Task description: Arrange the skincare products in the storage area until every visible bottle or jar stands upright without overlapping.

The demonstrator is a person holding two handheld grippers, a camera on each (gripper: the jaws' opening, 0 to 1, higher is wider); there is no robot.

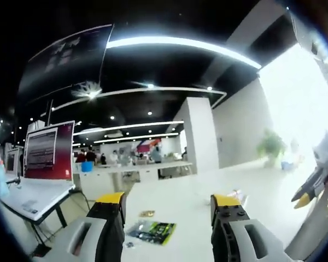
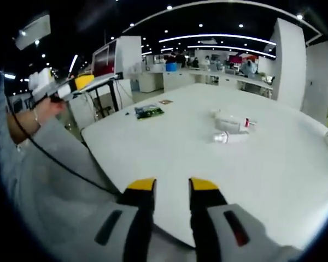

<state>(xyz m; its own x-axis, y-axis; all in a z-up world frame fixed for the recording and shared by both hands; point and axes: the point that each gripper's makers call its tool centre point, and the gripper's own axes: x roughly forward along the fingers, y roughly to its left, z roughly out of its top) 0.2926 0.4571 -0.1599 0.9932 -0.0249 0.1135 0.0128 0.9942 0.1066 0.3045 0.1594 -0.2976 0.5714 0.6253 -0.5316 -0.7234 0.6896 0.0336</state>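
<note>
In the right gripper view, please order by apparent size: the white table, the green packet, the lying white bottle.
1. white table
2. lying white bottle
3. green packet
The bottle and packet look almost alike, and the packet lies farther away, so their order is unsure.

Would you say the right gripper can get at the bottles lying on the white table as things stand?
Probably yes. The right gripper hangs open over the near edge of the table, and bare tabletop lies between it and the bottles lying ahead; nothing stands in between.
</note>
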